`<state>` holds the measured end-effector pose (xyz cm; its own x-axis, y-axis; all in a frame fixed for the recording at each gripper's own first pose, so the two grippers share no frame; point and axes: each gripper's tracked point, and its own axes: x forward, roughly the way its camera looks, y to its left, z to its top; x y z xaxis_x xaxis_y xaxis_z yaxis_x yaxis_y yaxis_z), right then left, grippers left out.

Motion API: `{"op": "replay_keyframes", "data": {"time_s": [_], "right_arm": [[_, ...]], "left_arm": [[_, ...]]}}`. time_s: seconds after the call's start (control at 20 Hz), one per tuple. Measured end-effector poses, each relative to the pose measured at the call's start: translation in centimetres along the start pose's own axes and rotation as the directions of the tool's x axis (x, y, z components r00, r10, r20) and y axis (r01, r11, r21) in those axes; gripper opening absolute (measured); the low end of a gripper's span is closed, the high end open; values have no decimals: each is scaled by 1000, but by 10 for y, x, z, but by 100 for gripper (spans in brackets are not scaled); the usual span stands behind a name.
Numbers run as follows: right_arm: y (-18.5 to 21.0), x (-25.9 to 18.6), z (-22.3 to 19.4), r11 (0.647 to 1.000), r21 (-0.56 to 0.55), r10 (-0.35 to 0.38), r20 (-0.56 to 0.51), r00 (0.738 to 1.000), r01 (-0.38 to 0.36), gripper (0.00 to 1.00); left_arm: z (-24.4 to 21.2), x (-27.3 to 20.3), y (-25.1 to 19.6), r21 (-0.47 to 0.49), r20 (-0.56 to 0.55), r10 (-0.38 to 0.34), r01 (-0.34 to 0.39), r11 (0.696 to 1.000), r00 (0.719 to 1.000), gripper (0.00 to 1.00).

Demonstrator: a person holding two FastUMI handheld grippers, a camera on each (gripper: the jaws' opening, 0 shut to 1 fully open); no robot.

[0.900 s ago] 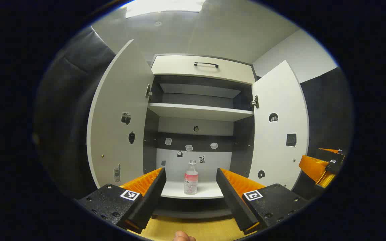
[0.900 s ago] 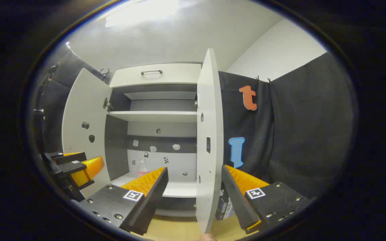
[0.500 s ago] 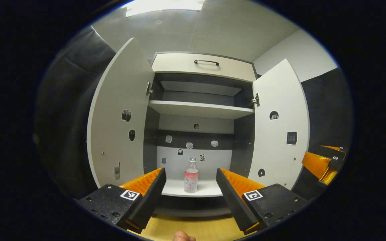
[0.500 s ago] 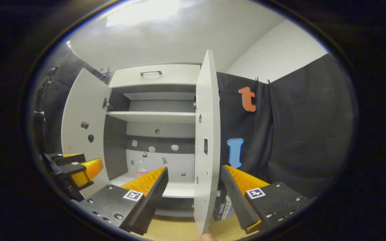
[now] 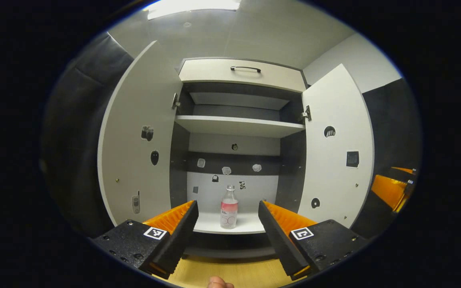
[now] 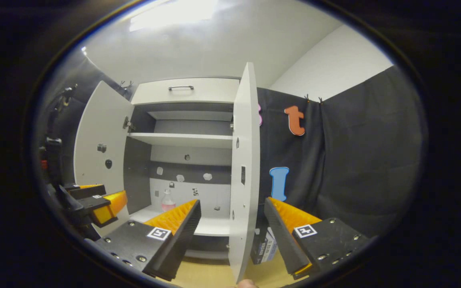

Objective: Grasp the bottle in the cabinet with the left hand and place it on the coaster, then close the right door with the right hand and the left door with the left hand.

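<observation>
A clear bottle with a pink label stands upright on the bottom shelf of the open cabinet. In the left gripper view it sits centred between the fingers of my left gripper, which is open and still short of the shelf. The left door and right door both stand wide open. In the right gripper view my right gripper is open, with the edge of the right door between its fingers but untouched. The bottle peeks out behind its left finger. The left gripper shows at far left.
The cabinet has an upper shelf and a top drawer with a dark handle. A wooden tabletop lies below the cabinet. A small dark box stands on the table right of the right door. The right gripper shows at far right.
My left gripper has moved slightly closer to the cabinet, so the bottle and doors look a little larger. The right gripper has shifted slightly right relative to the door edge.
</observation>
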<state>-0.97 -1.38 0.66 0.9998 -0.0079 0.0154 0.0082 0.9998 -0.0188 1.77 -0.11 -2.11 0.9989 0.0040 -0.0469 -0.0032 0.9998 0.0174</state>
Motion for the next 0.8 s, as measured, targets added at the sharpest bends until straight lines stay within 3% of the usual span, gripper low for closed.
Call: {"op": "replay_keyframes", "data": {"time_s": [0.1, 0.45, 0.7, 0.8], "right_arm": [[-7, -3, 1, 1000, -6, -15, 3, 1000, 15, 96], [-47, -15, 2, 991, -42, -126, 5, 992, 126, 93], [-81, -20, 1, 970, -78, -229, 8, 973, 229, 96], [-96, -23, 2, 957, -89, -275, 14, 961, 275, 92]], "left_arm": [[-6, 18, 0, 9, -5, 0, 0, 1000, 1000, 97], [-40, 106, 9, 33, -56, 26, -24, 999, 998, 97], [-69, 171, 9, 49, -95, 42, -37, 998, 995, 97], [-81, 196, 9, 50, -113, 48, -42, 998, 992, 97]]}}
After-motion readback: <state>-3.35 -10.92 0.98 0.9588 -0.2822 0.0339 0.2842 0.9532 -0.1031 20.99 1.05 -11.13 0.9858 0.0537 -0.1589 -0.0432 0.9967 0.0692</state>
